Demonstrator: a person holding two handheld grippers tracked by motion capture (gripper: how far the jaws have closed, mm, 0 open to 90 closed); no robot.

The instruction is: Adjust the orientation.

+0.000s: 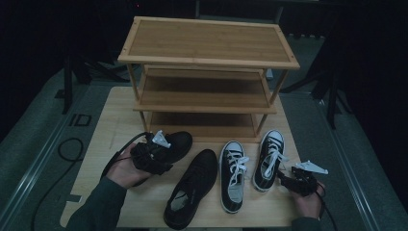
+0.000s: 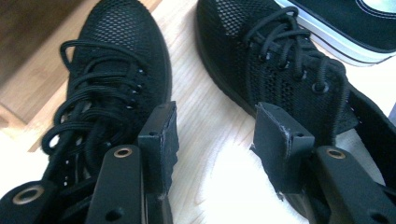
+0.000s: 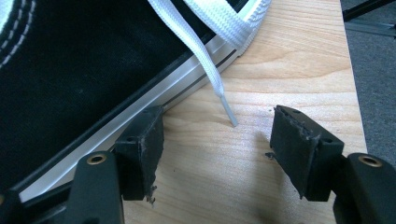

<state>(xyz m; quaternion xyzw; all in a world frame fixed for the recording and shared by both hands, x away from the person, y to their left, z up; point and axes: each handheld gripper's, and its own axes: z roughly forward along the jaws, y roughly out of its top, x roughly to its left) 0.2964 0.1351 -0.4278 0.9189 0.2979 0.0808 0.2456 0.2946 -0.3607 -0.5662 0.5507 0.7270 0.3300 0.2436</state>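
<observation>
Dark surroundings close in on a pale wooden desk (image 1: 103, 125), and at its far edge stands a three-tier bamboo shoe rack (image 1: 207, 72) with all its shelves bare. Four shoes lie in front of it, toes toward the rack: two black mesh trainers to our left and two black canvas sneakers with white laces to our right.

Our left tongs (image 1: 153, 150) hover over the far-left trainer (image 1: 175, 143), the one lying nearest the rack's bottom shelf. In the left gripper view the jaws stand spread, one pad above that trainer's laces (image 2: 93, 112) and the other over the collar of the second trainer (image 2: 280, 70), with bare desk between them. They pinch nothing yet. We judge the tongs are lined up to close on the tongue or collar, a firm edge for lifting a soft shoe.

Our right tongs (image 1: 300, 175) sit low by the outer side of the right-hand sneaker (image 1: 270, 156). The right gripper view shows these jaws spread as well, one pad just beside the white sole strip (image 3: 154, 98), possibly touching it, and a loose lace tip (image 3: 229, 114) lying on the desk between them. The other sneaker (image 1: 233, 175) lies untouched.
</observation>
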